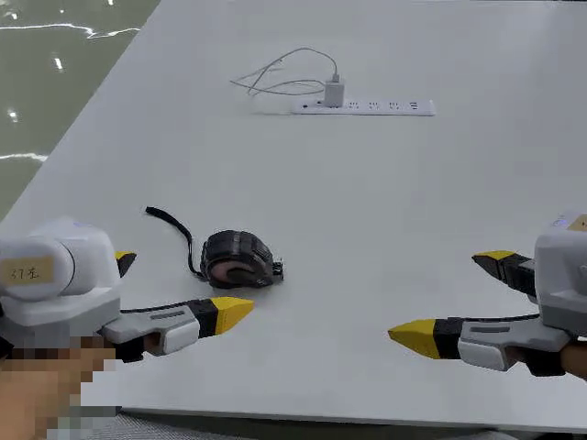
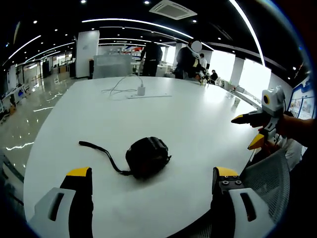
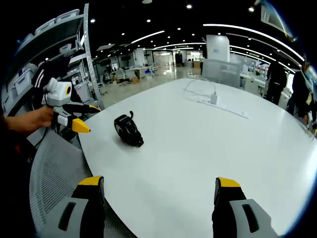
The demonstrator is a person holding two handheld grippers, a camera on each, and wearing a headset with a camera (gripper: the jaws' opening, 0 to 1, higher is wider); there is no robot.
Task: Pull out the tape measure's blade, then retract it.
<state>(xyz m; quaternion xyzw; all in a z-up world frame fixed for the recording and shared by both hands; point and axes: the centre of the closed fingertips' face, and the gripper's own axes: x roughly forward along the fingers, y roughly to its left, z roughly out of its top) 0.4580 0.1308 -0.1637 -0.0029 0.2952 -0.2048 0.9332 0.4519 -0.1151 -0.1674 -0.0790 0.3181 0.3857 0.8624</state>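
The head view looks down on the white table (image 1: 394, 211), where the tape measure (image 1: 240, 259) lies on its side near the front edge. Its reddish round face is turned up and its black wrist strap (image 1: 174, 229) trails away to the left. This view also shows the far end of the table: a white power strip (image 1: 365, 106) with a charger (image 1: 333, 93) plugged in and a looped cable (image 1: 275, 78). The left gripper view adds the room behind, with ceiling lights, a glossy floor and people (image 2: 185, 62) standing beyond the table. It also shows the right gripper (image 2: 245, 131) held off the table's right edge above a grey mesh chair back (image 2: 267, 173). The right gripper view looks from the other side and shows shelving (image 3: 64, 29) along the wall, with the left gripper (image 3: 91, 119) in a hand beside the table's rim. Both grippers stand with their yellow-tipped jaws spread wide and nothing between them. The tape measure lies just ahead of the left gripper's jaws, roughly centred between the tips in its own view and touching neither. It lies well apart from the right gripper, ahead and off to the left of that gripper's jaws.
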